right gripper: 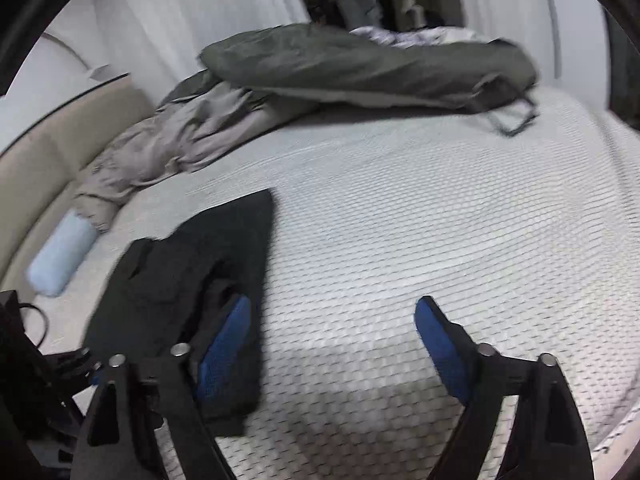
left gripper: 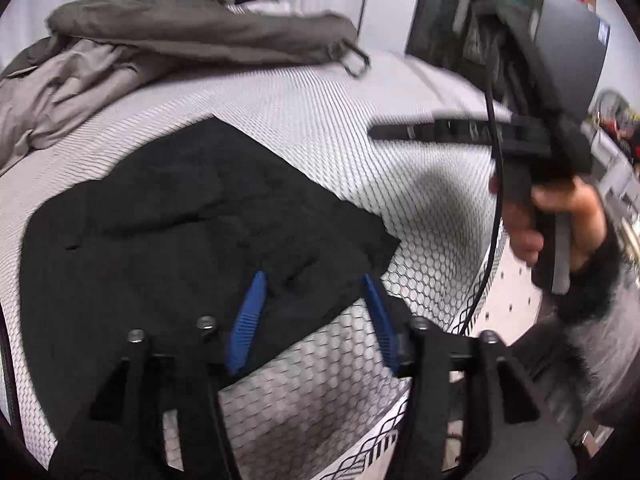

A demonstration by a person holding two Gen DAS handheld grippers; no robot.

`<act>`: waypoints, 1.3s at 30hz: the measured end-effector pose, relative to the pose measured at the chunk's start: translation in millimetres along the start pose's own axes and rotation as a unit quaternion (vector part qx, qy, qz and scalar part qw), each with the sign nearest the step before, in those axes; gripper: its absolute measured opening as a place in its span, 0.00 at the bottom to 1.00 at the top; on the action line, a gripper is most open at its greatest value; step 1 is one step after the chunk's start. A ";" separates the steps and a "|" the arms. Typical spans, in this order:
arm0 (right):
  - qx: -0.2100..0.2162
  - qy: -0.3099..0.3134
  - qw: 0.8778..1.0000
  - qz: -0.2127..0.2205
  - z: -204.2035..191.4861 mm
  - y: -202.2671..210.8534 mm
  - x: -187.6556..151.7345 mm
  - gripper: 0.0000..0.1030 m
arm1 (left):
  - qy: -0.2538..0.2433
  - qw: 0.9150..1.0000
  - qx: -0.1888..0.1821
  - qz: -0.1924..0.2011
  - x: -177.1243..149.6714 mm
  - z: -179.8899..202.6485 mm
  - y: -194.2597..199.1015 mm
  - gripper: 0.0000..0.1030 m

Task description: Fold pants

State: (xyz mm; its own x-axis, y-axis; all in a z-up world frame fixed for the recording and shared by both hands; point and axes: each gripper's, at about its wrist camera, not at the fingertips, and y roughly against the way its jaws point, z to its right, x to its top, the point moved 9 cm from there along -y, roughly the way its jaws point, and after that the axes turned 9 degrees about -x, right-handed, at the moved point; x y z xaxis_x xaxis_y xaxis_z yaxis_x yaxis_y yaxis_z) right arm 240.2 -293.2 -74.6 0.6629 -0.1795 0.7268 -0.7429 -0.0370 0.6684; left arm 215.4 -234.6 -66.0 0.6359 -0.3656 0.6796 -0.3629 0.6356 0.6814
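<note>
A folded pair of black fabric pants (left gripper: 192,216) lies flat on the near left part of a white mattress with a honeycomb-patterned cover (left gripper: 320,120), well apart from the rumpled grey-brown bedding (left gripper: 172,36) heaped along its far side. The left gripper (left gripper: 312,312), its blue-padded jaws parted, hangs just over the near right corner of the pants with nothing clamped between the pads. The right gripper (right gripper: 332,344), held in a hand (left gripper: 560,220) at the right edge of the mattress, stands wide open and empty, its left pad over the pants' near edge and its right pad over bare mattress.
</note>
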 end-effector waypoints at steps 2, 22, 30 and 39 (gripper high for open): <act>0.059 0.003 0.998 -0.025 -19.6 -2.5 -6.8 0.74 | 0.021 0.999 0.024 0.030 5.8 -26.7 21.5 0.57; 0.177 0.051 0.981 -0.060 -136.5 -17.0 -23.2 0.06 | 0.202 0.959 0.164 0.117 -59.6 -224.8 161.4 0.57; 0.093 0.061 0.990 -0.088 -89.6 -13.6 -54.6 0.08 | 0.192 0.965 0.165 0.071 -77.4 -230.6 143.2 0.57; 0.178 -0.023 0.976 -0.127 -68.7 -19.4 -46.3 0.44 | 0.159 0.973 0.167 0.025 -80.3 -218.8 110.5 0.58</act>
State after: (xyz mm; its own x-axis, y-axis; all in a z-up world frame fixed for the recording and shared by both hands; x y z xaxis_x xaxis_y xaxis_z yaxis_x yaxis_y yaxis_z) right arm 230.2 -216.6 -110.4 0.8310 -0.1634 0.5317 -0.5459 -0.4234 0.7230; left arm 273.2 13.7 -104.7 0.7704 -0.0777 0.6329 -0.5668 0.3712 0.7355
